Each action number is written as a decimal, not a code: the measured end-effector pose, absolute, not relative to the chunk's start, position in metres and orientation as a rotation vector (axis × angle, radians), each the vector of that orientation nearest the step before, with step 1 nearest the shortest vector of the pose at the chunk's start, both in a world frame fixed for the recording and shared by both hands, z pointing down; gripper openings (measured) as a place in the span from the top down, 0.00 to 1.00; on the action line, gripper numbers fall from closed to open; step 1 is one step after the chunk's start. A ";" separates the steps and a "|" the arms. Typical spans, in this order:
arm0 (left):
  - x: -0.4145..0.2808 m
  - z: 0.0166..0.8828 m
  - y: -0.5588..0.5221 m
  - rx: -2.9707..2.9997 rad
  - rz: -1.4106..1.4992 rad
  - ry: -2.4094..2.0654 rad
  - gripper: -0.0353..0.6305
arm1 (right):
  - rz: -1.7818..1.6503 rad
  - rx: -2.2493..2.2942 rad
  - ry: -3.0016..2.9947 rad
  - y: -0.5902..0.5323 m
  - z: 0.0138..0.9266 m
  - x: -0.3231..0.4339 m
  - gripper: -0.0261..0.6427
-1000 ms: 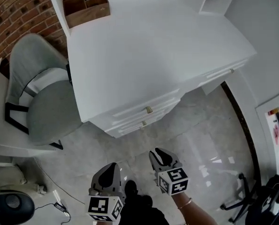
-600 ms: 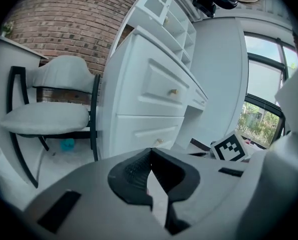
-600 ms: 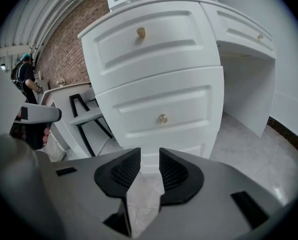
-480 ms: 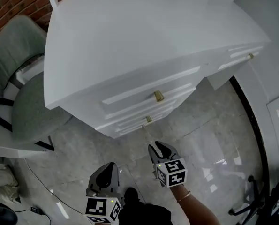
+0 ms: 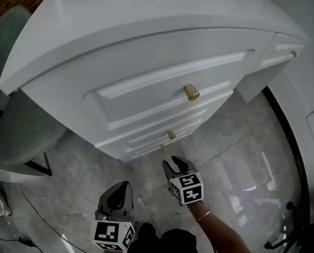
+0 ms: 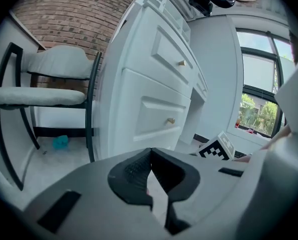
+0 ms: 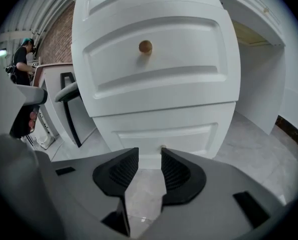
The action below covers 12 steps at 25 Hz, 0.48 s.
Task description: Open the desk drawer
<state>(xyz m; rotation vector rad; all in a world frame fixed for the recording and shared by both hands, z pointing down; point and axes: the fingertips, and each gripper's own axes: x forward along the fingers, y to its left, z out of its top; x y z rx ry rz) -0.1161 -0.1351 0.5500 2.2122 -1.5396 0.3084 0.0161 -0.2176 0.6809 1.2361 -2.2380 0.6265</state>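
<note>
The right gripper point(image 5: 173, 163) was held low in front of the body, its jaws opening with nothing between them. The left gripper point(image 5: 123, 186) hung beside it, nearer the body, jaws closed together, empty.

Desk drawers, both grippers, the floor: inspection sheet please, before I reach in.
Surface: white desk top, nothing seen on the part in view.
Job's things: three stacked drawers look shut, a brass knob on each.
Clutter: small teal thing on the floor under the grey chair.
Grippers: left gripper shut, empty; right gripper opening, empty, not touching the drawers.
Cables: thin cable on the floor near that chair.
Surroundings: brick wall, window.
</note>
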 end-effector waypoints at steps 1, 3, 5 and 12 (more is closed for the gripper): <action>-0.116 0.557 -0.136 2.216 0.307 -1.540 0.93 | 0.615 1.236 -2.238 -0.221 0.687 0.016 0.76; -0.116 0.569 -0.139 2.225 0.305 -1.539 0.93 | 0.598 1.242 -2.239 -0.229 0.700 0.016 0.75; -0.116 0.581 -0.141 2.230 0.296 -1.543 0.93 | 0.583 1.250 -2.241 -0.236 0.711 0.017 0.75; -0.117 0.616 -0.143 2.241 0.289 -1.560 0.93 | 0.551 1.259 -2.249 -0.256 0.744 0.017 0.75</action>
